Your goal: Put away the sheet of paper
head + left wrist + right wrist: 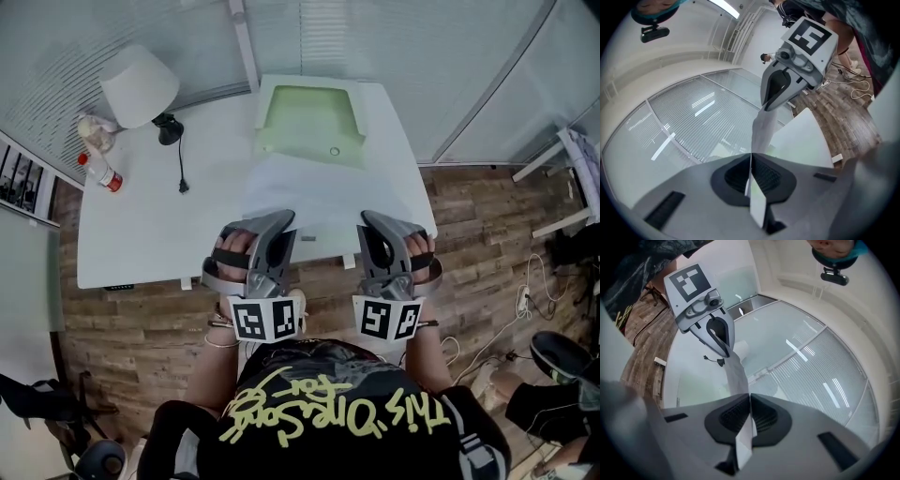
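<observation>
shirt (328,412): black with yellow lettering; fills the bottom of the head view, nearest the lens.
left gripper (279,221): at the table's near edge, marker cube toward the wearer. Its own view shows the jaws pressed together on the paper, with a thin white edge caught between the ribbed pads.
right gripper (373,221): level with the left one and well apart from it. Its jaws are likewise clamped on the paper, and a folded white corner pokes out behind the pads.
sheet of paper (309,192): white, stretched between the two grippers by its near corners. It spans the near middle of the table and reaches toward the tray. Each gripper view shows it edge-on as a strip running across to the other gripper. Whether the far edge rests on the tabletop or on the tray's lip is not clear from above.
table (150,234): white, rectangular, set against a glass wall with blinds.
tray (309,122): pale green, at the far middle of the table.
lamp (139,84): white shade, far left corner.
bottle (98,172): red cap, lying near the left edge.
plug (183,186): black, on a short cable beside the lamp.
floor (131,328): wood planks.
</observation>
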